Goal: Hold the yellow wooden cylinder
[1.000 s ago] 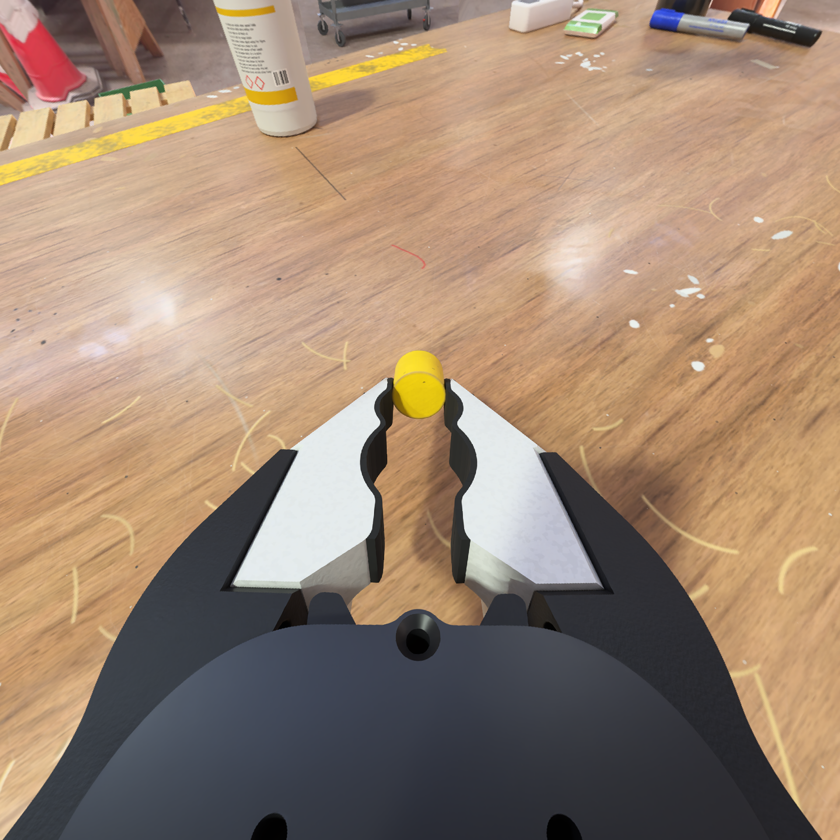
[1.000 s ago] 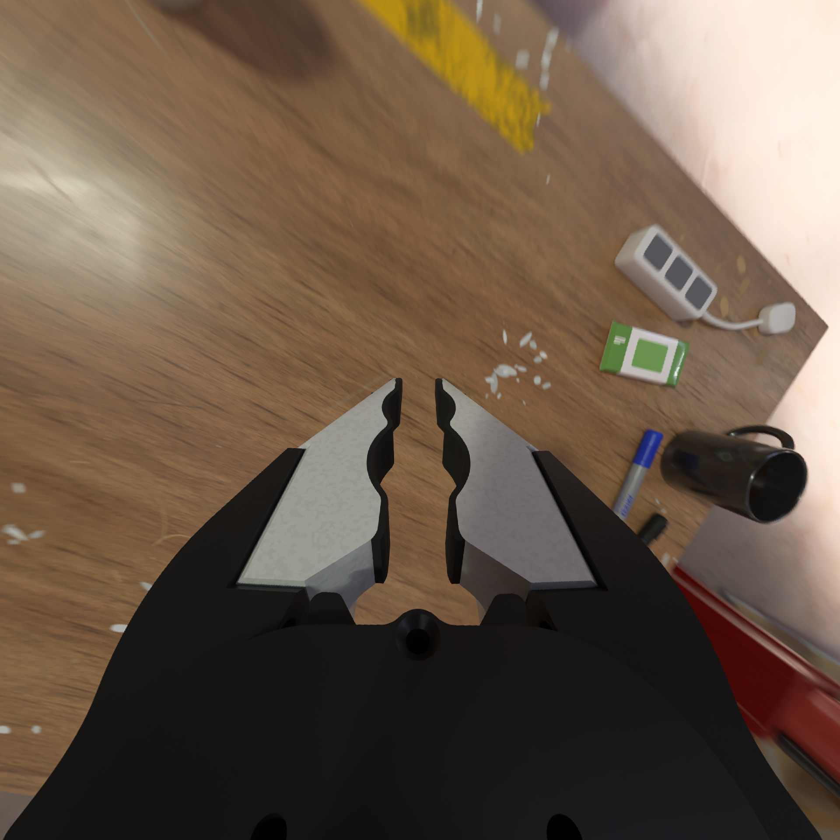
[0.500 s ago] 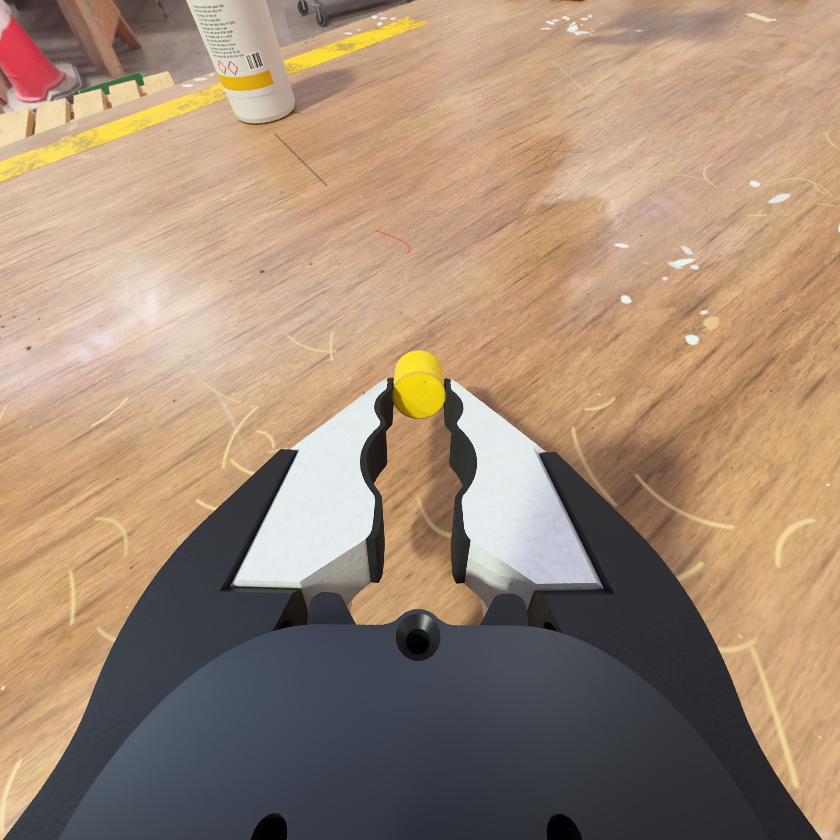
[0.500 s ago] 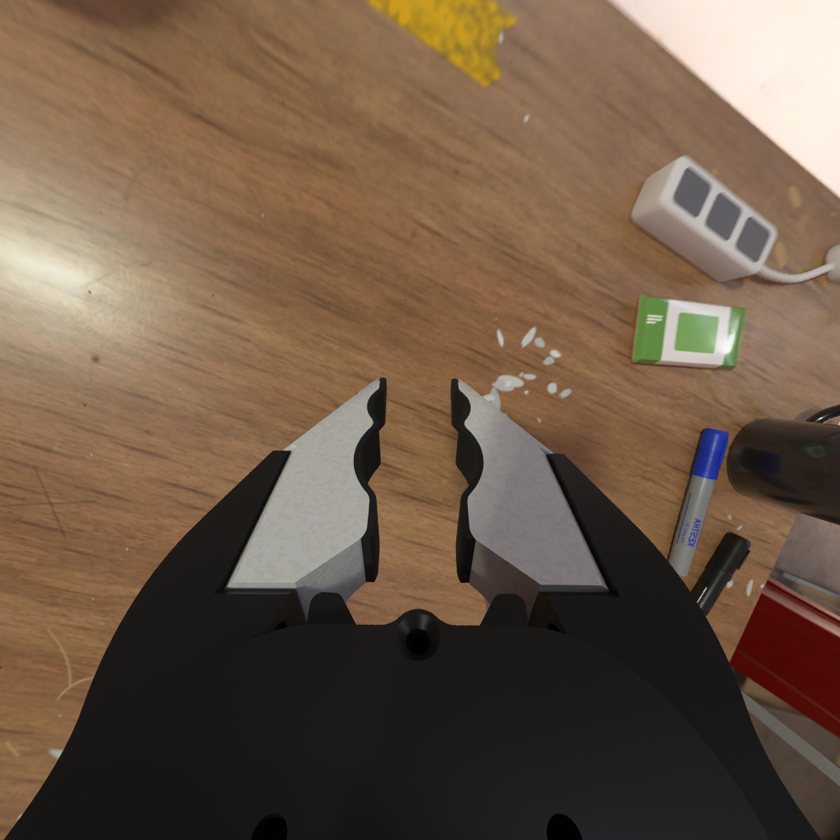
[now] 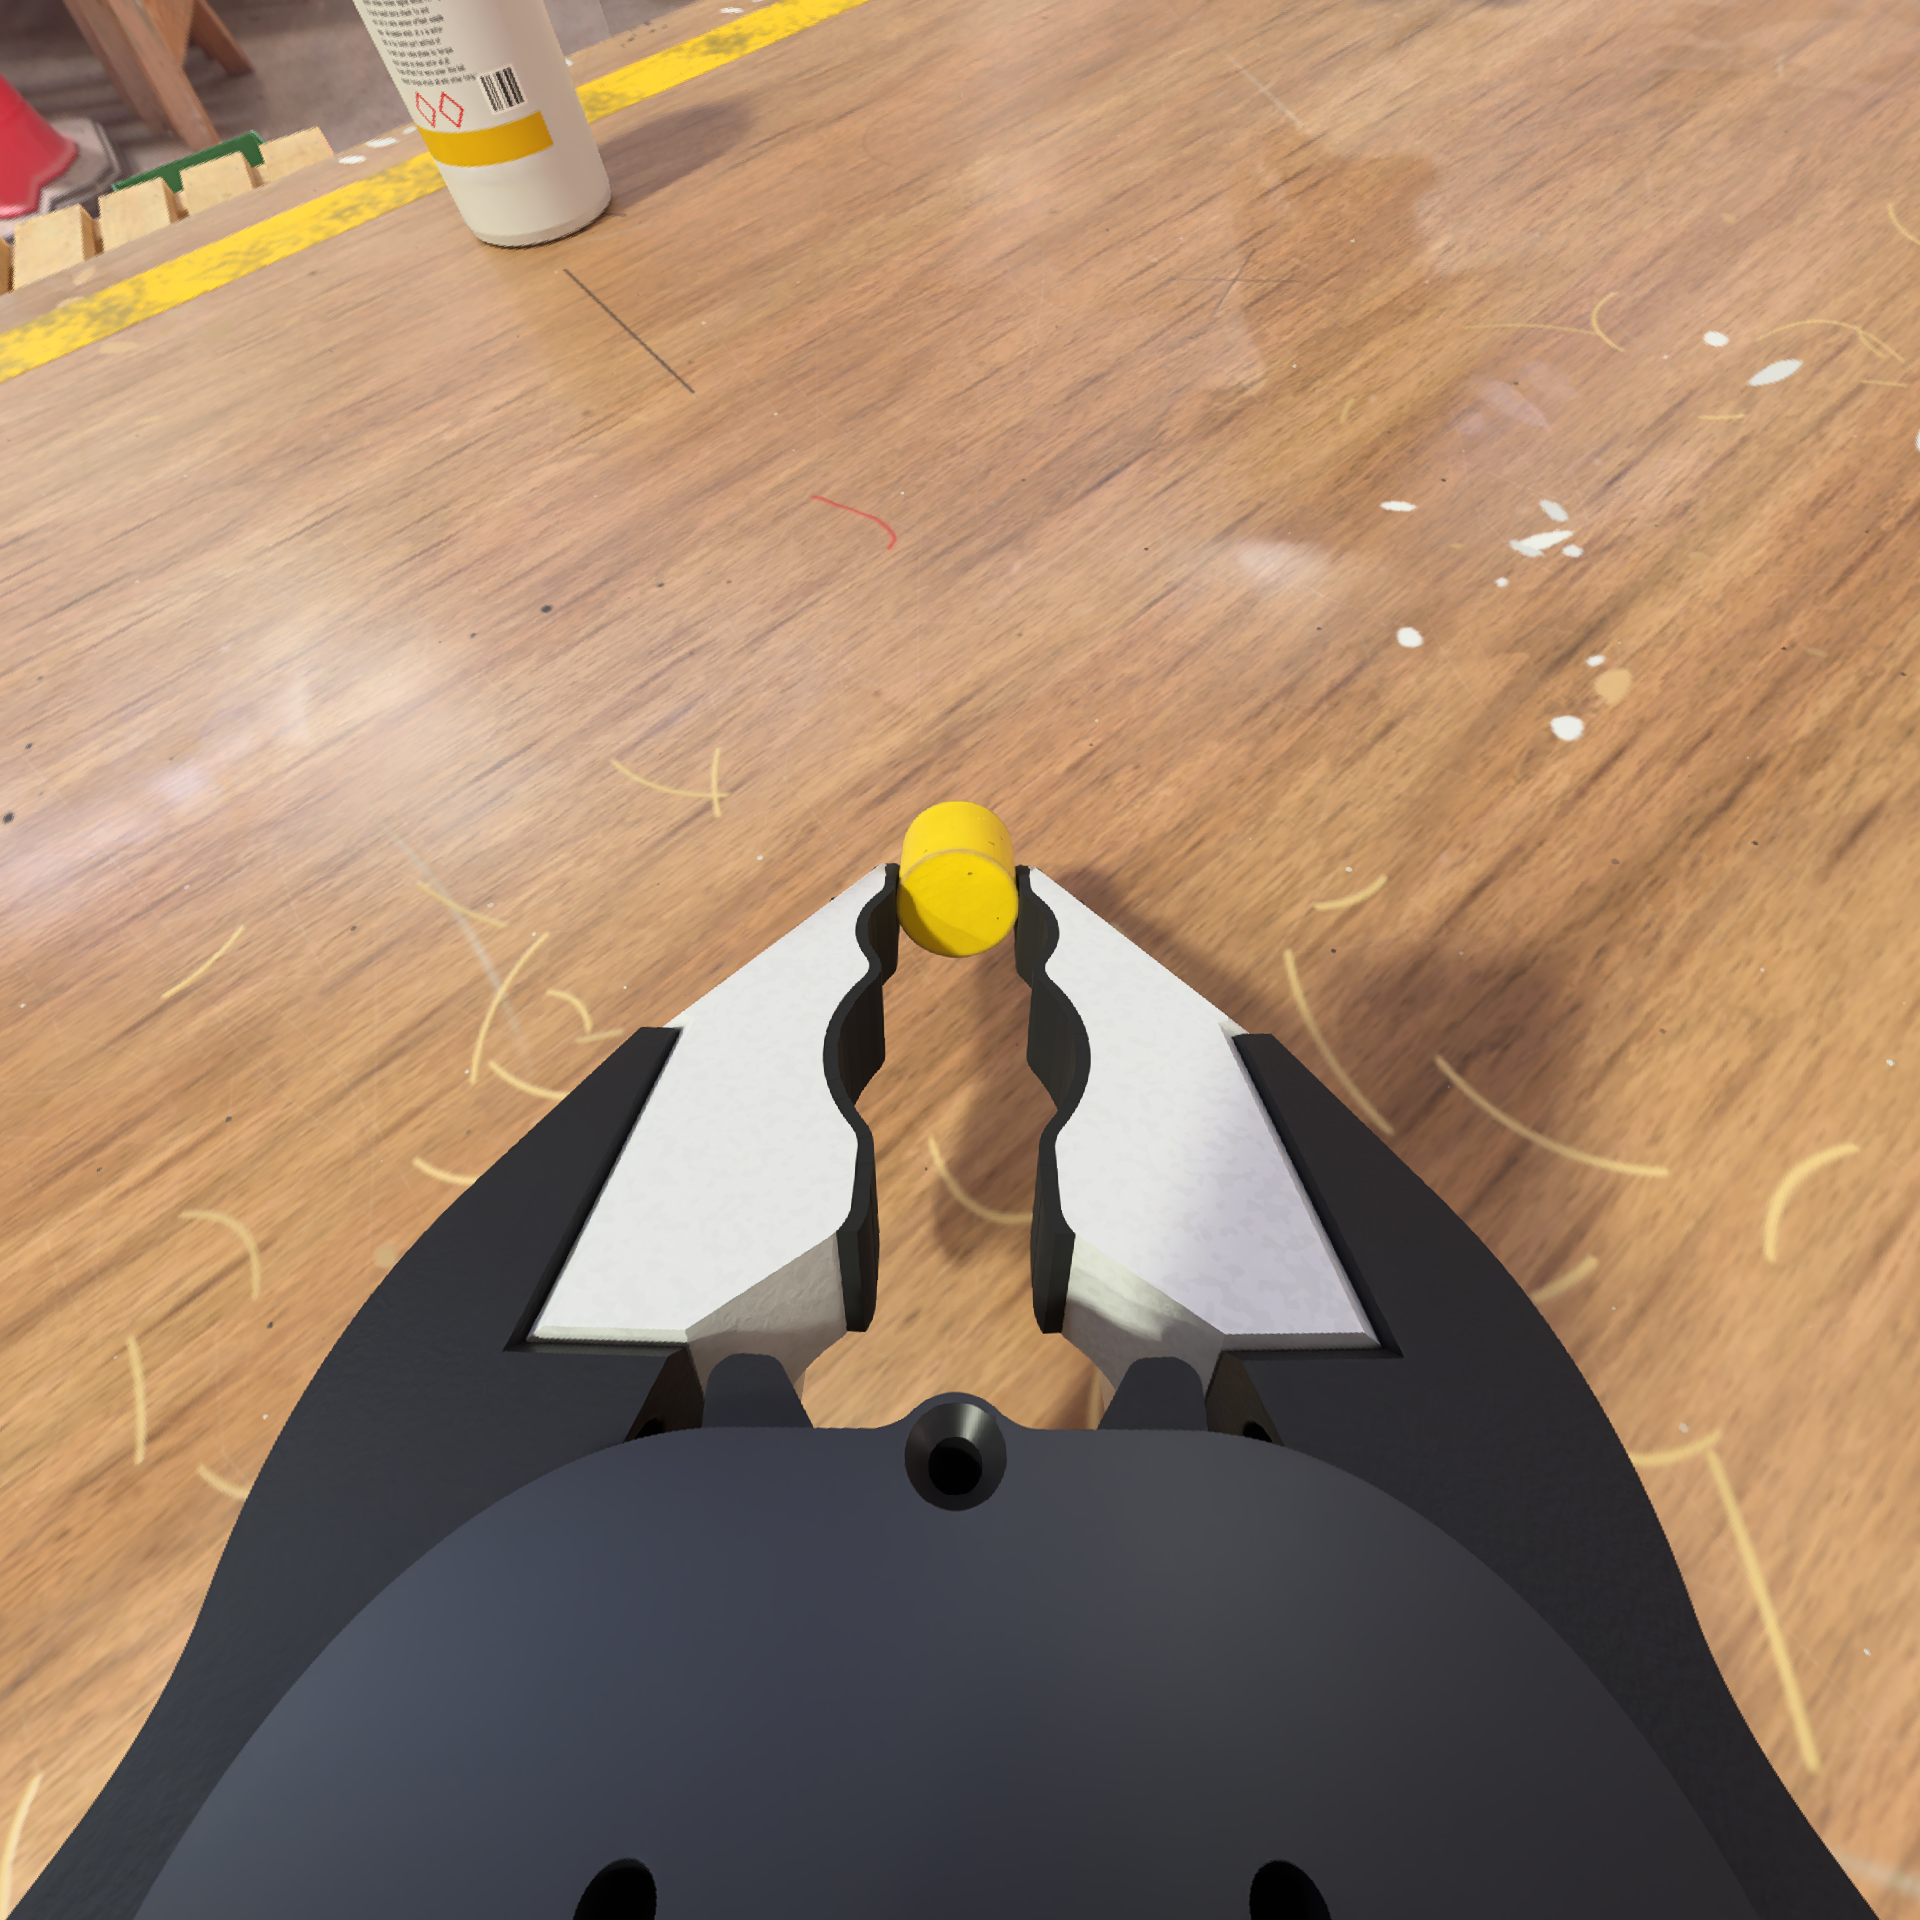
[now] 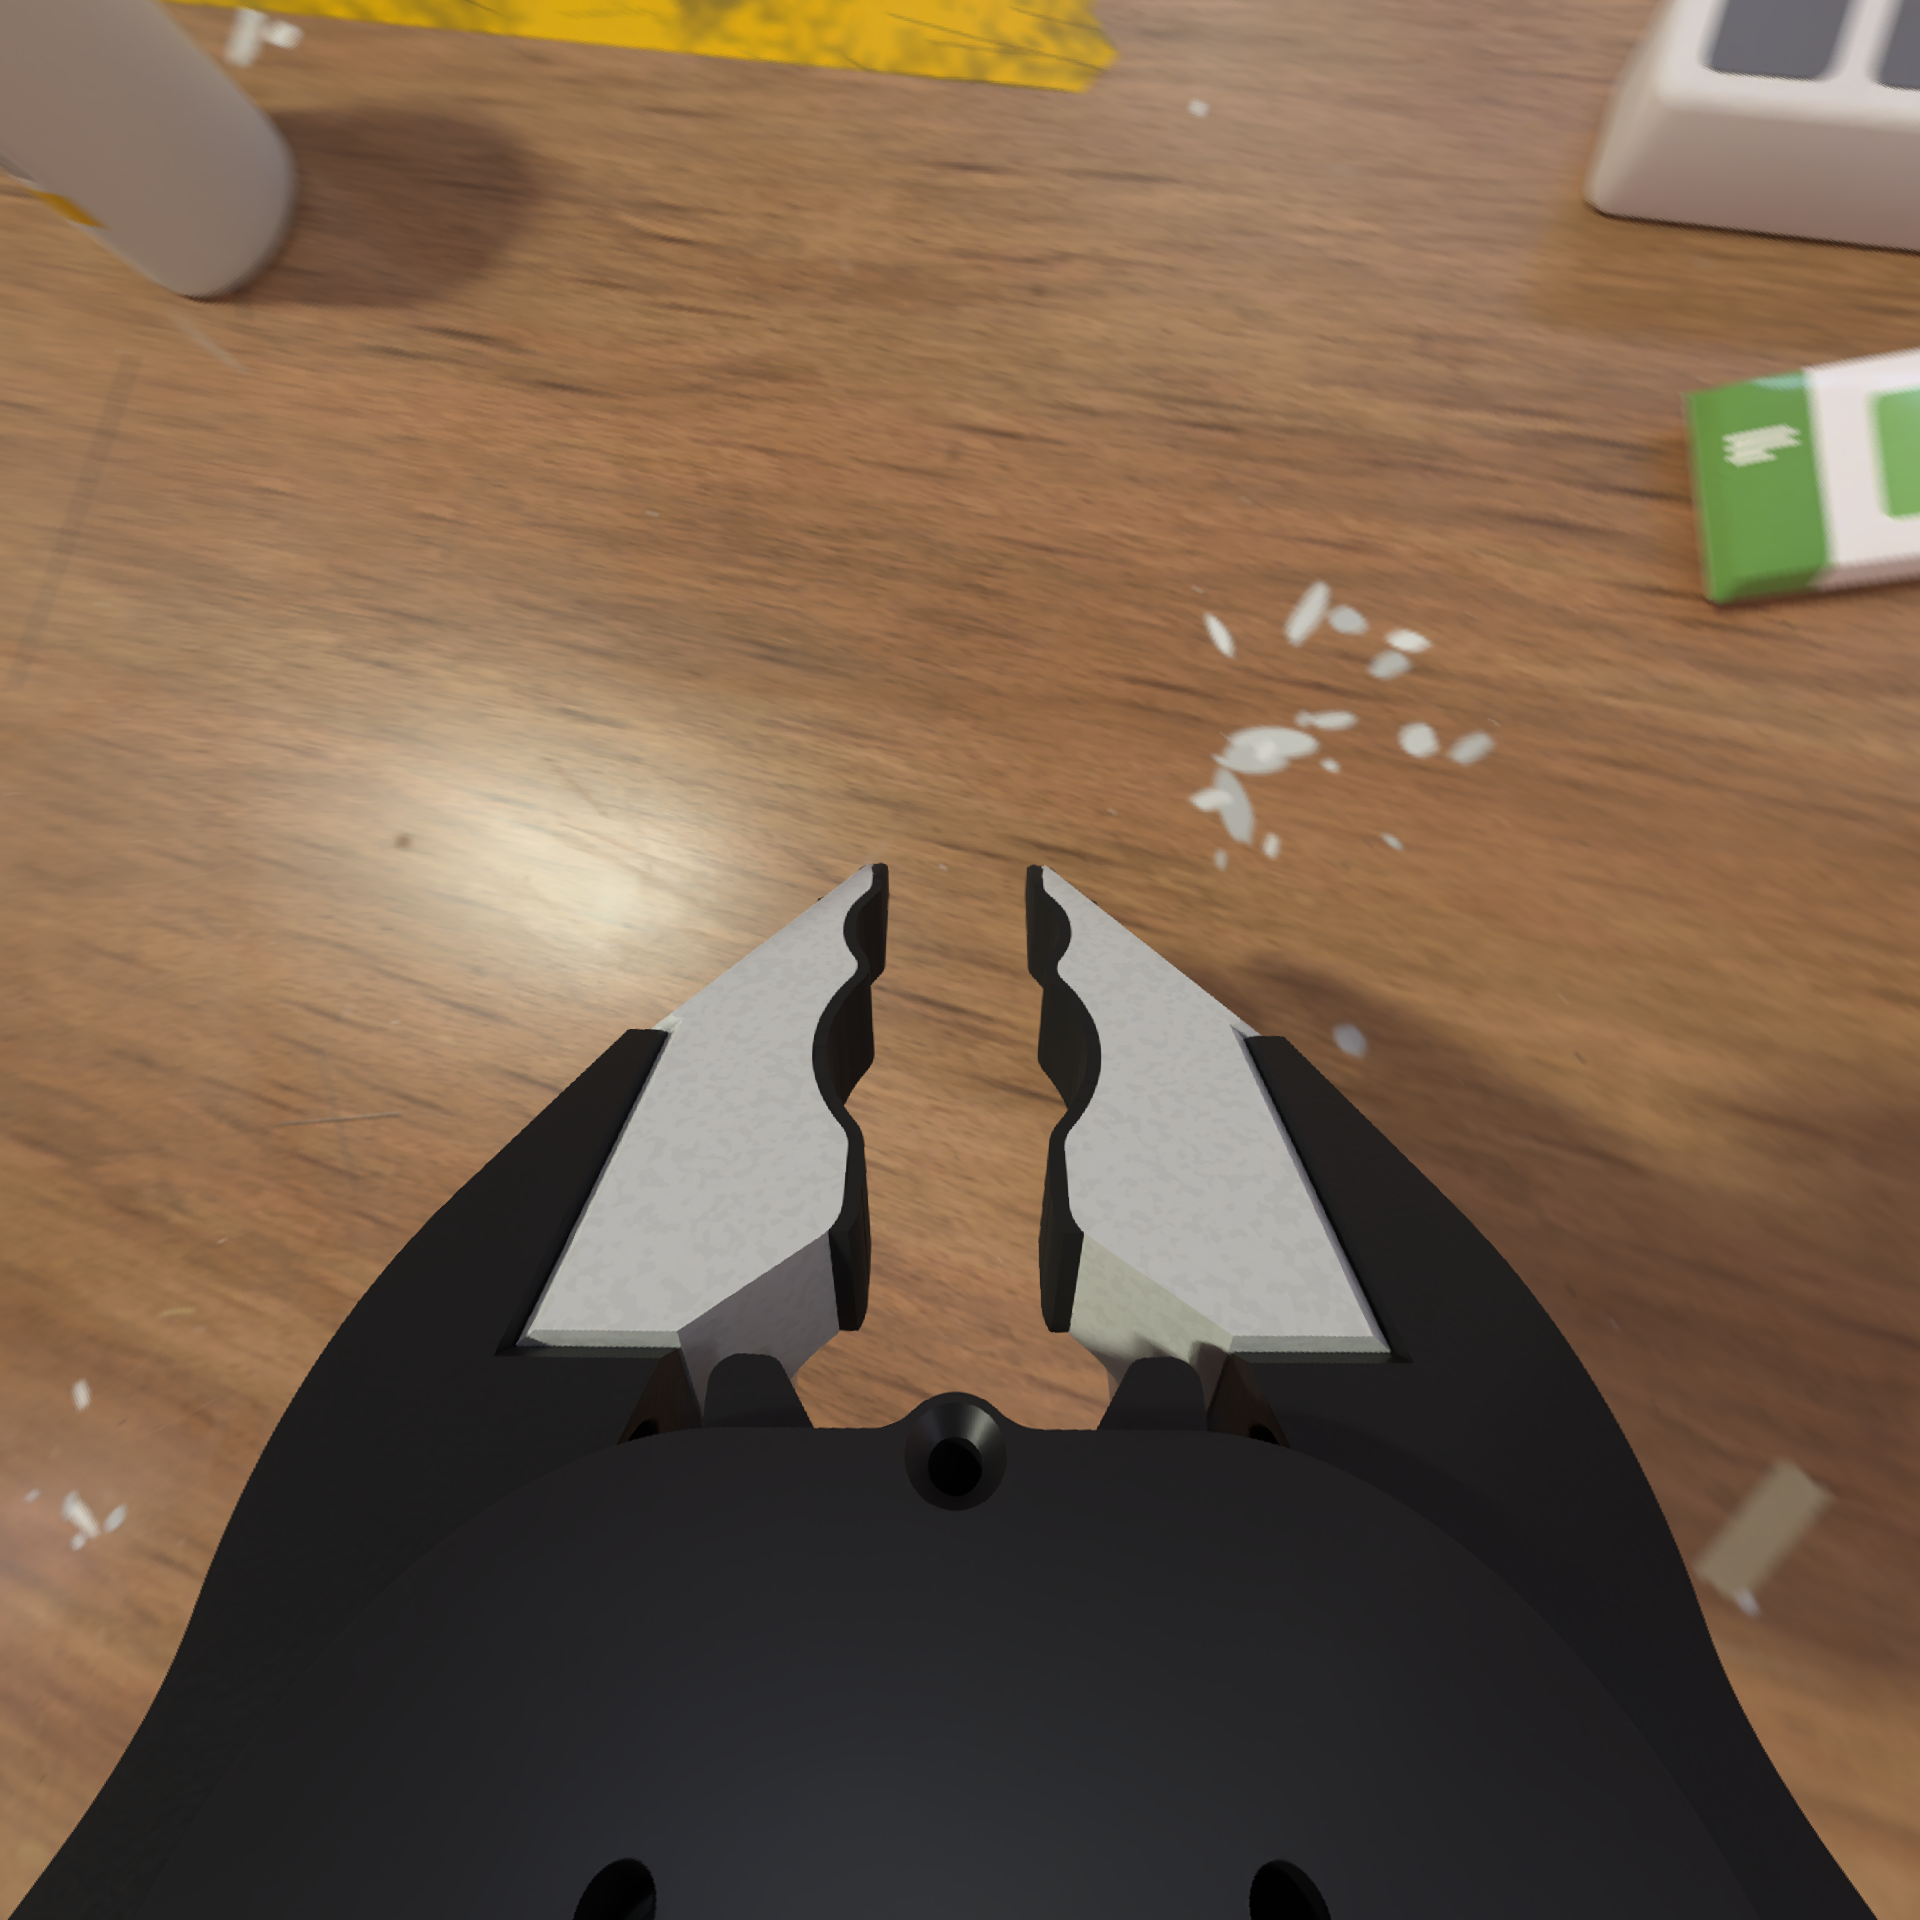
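Note:
The yellow wooden cylinder (image 5: 956, 883) is a short peg, clamped between the tips of my left gripper (image 5: 956, 894) and held above the wooden table (image 5: 1143, 416), its flat end facing the camera. My left gripper is shut on it. My right gripper (image 6: 956, 894) is open and empty, its fingers parted above the table (image 6: 727, 520). The cylinder does not show in the right wrist view.
A white bottle (image 5: 488, 114) stands by the yellow stripe (image 5: 208, 260) at the table's far edge; its base shows in the right wrist view (image 6: 145, 166). A white power strip (image 6: 1766, 114) and a green-and-white box (image 6: 1808, 488) lie at the right. Shavings and white flecks (image 6: 1309, 717) litter the wood.
My left gripper has kept its hold on the cylinder and moved toward the bottle. My right gripper has opened wider and swung left and lower; mug and markers left its view.

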